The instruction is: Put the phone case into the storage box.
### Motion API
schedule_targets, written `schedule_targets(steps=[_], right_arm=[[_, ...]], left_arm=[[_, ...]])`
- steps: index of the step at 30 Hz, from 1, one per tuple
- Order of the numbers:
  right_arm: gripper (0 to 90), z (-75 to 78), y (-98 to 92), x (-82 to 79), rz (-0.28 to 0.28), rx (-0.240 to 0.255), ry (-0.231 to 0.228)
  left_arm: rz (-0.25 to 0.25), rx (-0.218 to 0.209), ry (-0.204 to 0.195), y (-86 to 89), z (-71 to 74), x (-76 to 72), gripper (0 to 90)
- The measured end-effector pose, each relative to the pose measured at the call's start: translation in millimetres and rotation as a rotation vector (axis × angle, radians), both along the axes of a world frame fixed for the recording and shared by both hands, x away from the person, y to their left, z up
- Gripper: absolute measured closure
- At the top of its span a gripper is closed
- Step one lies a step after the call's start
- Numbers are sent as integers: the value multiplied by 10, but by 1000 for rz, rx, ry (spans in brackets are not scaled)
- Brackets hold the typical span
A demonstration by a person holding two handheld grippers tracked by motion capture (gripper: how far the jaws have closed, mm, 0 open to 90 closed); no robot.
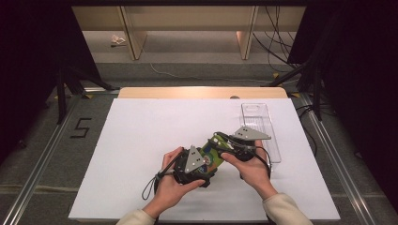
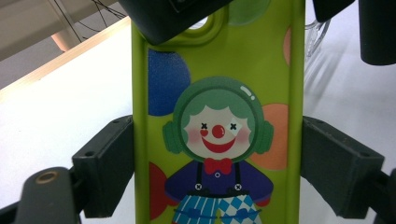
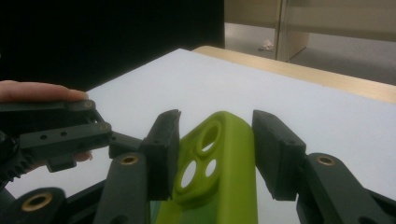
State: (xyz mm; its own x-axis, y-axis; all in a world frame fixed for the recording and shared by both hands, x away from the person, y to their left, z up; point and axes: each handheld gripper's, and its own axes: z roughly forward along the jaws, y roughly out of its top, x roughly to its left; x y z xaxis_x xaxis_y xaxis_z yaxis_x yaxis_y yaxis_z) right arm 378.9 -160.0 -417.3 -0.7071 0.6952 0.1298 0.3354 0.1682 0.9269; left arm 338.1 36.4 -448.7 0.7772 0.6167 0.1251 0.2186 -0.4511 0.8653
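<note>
Green phone case [image 2: 217, 121] with clown print held above the white tabletop [image 1: 141, 140], mid-front. Left tongs [image 2: 217, 168] clenched on its long sides. Right tongs [image 3: 215, 154] straddle the camera-hole end, pads at its edges; contact unclear. Clear plastic tray [image 1: 260, 126] sits right of both hands.

Lime-green phone case [image 2: 215, 116], clown print, camera cutouts, held above table, clamped both ends.
</note>
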Motion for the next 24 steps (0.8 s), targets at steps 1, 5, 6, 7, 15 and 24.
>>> schedule_targets(steps=[1, 5, 6, 7, 15, 24], right_arm=[[543, 0, 0, 1, -1, 2, 0], [559, -5, 1, 9, -1, 8, 10], [565, -5, 2, 10, -3, 12, 13], [570, -5, 2, 11, -2, 15, 18], [613, -6, 6, 21, -3, 38, 34], [695, -7, -12, 36, 9, 127, 86]], left_arm=[[-1, 0, 0, -1, -1, -1, 161], [-3, -1, -3, -4, 4, -4, 161], [-3, -1, -2, -3, 5, -3, 161], [-3, -2, -2, -3, 4, -3, 161], [1, -5, 0, -4, 0, 0, 161], [1, -1, 12, -6, -24, 12, 161]])
